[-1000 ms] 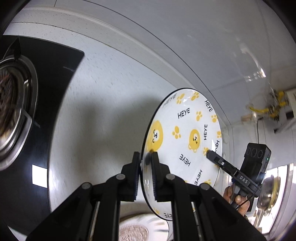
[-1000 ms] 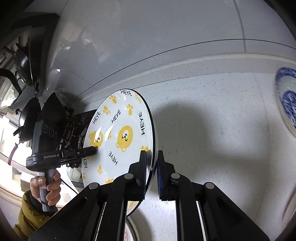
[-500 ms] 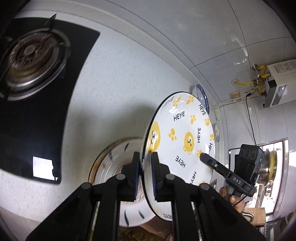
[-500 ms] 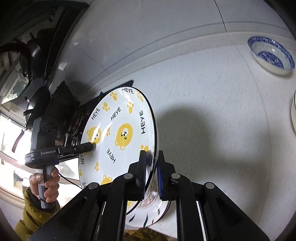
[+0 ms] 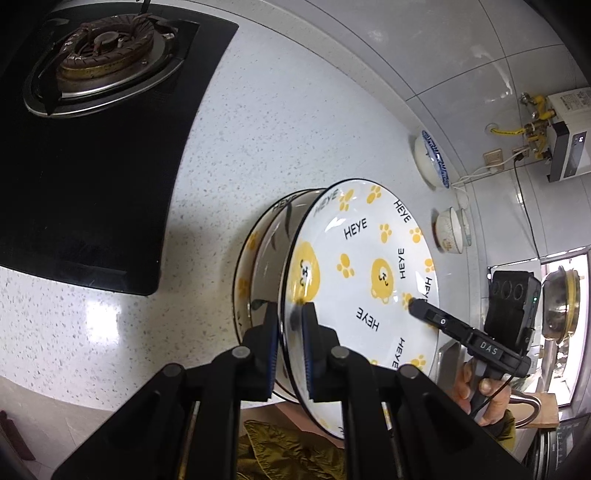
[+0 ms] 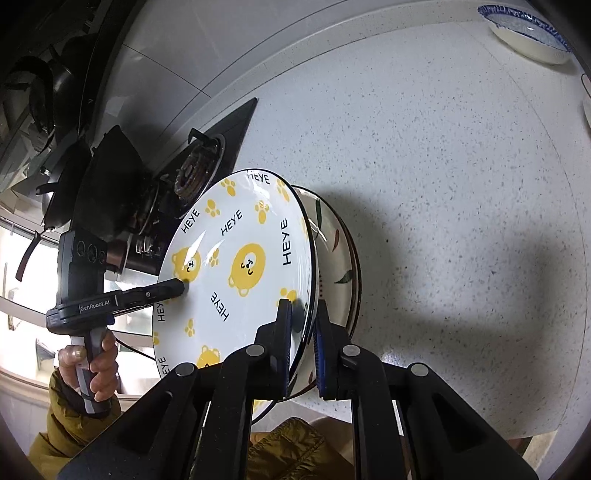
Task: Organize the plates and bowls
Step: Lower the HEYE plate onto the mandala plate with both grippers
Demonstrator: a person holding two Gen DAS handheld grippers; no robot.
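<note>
A white plate with yellow bears and "HEYE" lettering (image 5: 369, 258) (image 6: 236, 273) is held by both grippers, one on each side of its rim. My left gripper (image 5: 290, 325) is shut on its rim; it also shows in the right wrist view (image 6: 177, 288). My right gripper (image 6: 304, 321) is shut on the opposite rim; it also shows in the left wrist view (image 5: 415, 304). The plate hangs just above a stack of plates (image 5: 266, 236) (image 6: 340, 251) on the white counter; contact cannot be told.
A black gas stove (image 5: 99, 74) (image 6: 199, 166) lies to the left. A blue-patterned bowl (image 5: 432, 158) (image 6: 528, 33) and a small white bowl (image 5: 448, 232) stand farther right on the speckled counter (image 6: 443, 184). The counter's front edge is close below.
Both grippers have carried the bear plate lower, toward the stack of plates; the stack now sits right behind the plate. Both grips are unchanged.
</note>
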